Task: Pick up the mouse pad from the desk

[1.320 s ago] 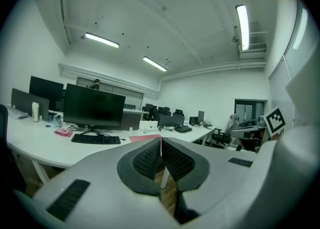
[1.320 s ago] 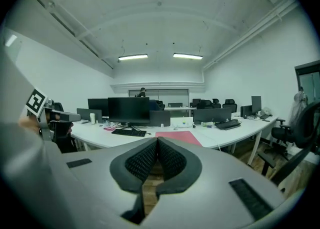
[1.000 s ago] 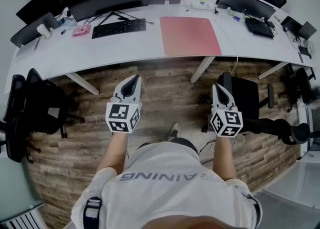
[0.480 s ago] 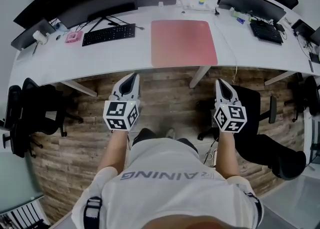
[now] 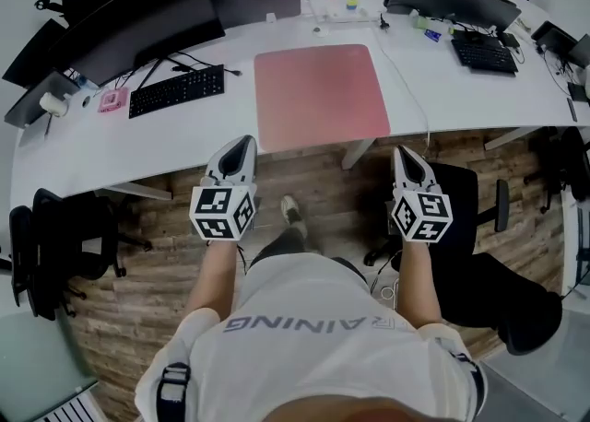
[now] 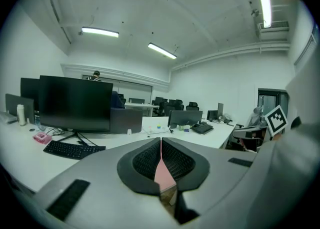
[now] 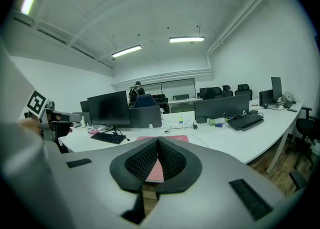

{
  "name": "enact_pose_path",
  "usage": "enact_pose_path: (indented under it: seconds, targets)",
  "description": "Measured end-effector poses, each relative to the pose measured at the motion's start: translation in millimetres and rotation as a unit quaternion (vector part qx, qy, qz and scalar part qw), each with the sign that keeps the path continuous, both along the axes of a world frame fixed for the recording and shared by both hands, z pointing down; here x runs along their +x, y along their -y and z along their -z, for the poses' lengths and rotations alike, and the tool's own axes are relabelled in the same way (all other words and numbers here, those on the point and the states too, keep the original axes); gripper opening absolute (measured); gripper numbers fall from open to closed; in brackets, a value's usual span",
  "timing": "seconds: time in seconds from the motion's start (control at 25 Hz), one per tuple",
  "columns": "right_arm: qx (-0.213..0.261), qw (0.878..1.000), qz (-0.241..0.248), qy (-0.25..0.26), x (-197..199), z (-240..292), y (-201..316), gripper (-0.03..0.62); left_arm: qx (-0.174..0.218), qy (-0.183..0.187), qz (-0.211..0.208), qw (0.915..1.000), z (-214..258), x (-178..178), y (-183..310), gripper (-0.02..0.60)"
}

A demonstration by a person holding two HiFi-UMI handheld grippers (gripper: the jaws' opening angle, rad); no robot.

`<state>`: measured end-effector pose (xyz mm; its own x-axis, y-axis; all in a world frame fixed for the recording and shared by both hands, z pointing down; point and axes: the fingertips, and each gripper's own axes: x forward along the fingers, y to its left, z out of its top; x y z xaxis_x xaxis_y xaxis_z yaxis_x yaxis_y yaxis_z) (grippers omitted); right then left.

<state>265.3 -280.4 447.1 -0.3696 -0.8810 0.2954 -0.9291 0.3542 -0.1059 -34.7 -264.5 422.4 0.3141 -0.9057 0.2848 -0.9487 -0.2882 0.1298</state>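
We hold both hand-held grippers out over the wooden floor (image 5: 318,181), short of the table's (image 5: 184,144) near edge. The left hand-held gripper (image 5: 242,146) has its jaws drawn together with nothing between them. The right hand-held gripper (image 5: 403,155) is the same, jaws closed and empty. The mouse pad (image 5: 320,95), a large pink rectangle, lies flat on the white table ahead of the two grippers, touching neither. Its near edge sits close to the table's front edge. To its left lies a black keyboard (image 5: 176,90) with a dark monitor (image 5: 138,19) behind it, and a second keyboard (image 5: 477,50) lies well to the right. A black chair (image 5: 468,192) stands on the floor near the right hand-held gripper.
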Motion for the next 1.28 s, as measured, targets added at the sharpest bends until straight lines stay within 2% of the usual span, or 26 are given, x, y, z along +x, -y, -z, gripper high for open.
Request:
enact_pose_path:
  seconds: [0.24,0.44,0.6,0.76,0.96,1.12,1.28]
  targets:
    - [-0.013,0.999,0.004,-0.031,-21,0,72,0.023,0.001,0.006,0.005,1.0,-5,-18,78,0.032]
    - [-0.02,0.999,0.003,-0.047,-53,10,139,0.023,-0.015,-0.019,0.009,0.9997,-22,-47,136,0.032]
    - [-0.03,0.997,0.013,-0.067,-82,3,176,0.025,-0.035,-0.035,0.007,0.9988,-41,-59,165,0.032]
    - [-0.046,0.996,0.013,-0.076,-92,-13,201,0.025,-0.043,-0.039,0.015,0.9982,-50,-75,181,0.032]
    - [-0.077,0.994,0.015,-0.081,-86,-42,227,0.025,-0.04,-0.037,0.057,0.9969,-56,-95,188,0.032]
    - [-0.101,0.992,0.004,-0.073,-63,-68,251,0.029,-0.076,-0.034,0.07,0.9941,-79,-86,196,0.032]
    - [-0.132,0.985,0.004,-0.107,-35,-108,274,0.132,-0.115,-0.059,0.064,0.9896,-111,-61,213,0.034]
